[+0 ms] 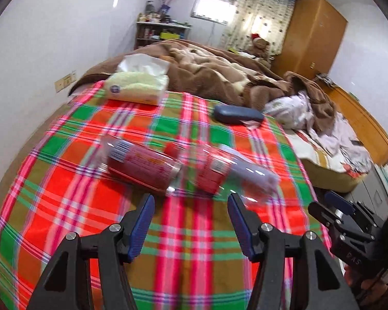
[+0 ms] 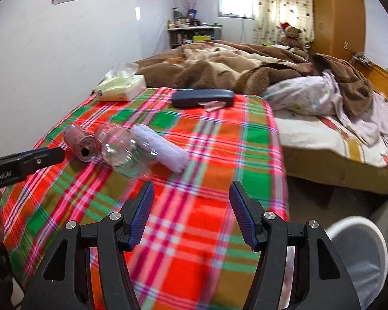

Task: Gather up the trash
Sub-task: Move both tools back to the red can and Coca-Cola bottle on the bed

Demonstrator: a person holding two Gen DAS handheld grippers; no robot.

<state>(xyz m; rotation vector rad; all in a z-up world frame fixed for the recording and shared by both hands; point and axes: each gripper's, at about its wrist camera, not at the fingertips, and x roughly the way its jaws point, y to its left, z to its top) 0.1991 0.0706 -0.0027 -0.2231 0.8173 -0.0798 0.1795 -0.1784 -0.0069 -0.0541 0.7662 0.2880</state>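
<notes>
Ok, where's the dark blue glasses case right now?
In the right wrist view the glasses case lies on the plaid blanket's far edge, right of the tissue pack and just before the brown blanket.

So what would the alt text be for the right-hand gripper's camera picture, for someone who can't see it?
Two open black gripper fingers hover over a bright plaid blanket where a red can, a clear plastic bottle and a rolled white cloth lie together. A white bin sits at lower right; the other gripper enters from the left.

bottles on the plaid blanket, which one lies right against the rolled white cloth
The clear bottle; its side touches the rolled white cloth. The other red-labelled bottle lies on the clear one's far side.
</notes>
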